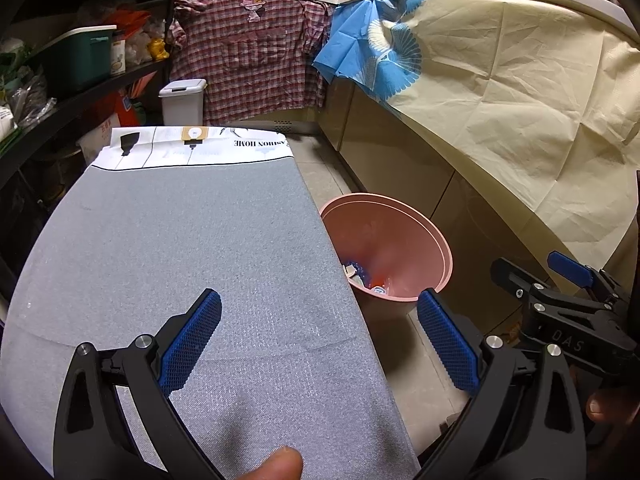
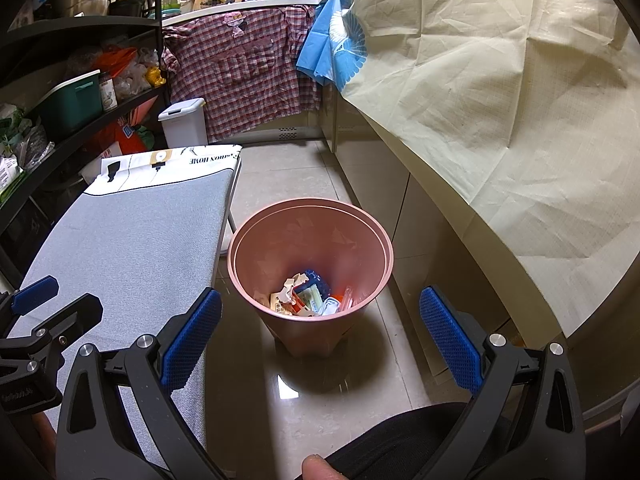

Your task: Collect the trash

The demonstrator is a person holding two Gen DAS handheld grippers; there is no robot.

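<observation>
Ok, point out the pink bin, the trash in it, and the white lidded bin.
pink bin (image 2: 256,256): right wrist view, inner left wall.
trash (image 2: 310,298): right wrist view, middle of the pile.
white bin (image 2: 182,112): right wrist view, lid.

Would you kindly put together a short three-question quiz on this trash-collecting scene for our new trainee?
1. True or false: the pink bin stands on the floor beside the grey table.
2. Multiple choice: the right tongs are A) shut on a wrapper, B) open and empty, C) out of view.
3. Short answer: where does the trash lie now?

Key: 1 true. 2 B; the left tongs are open as well. 3 In the bottom of the pink bin; none shows on the grey table.
</observation>
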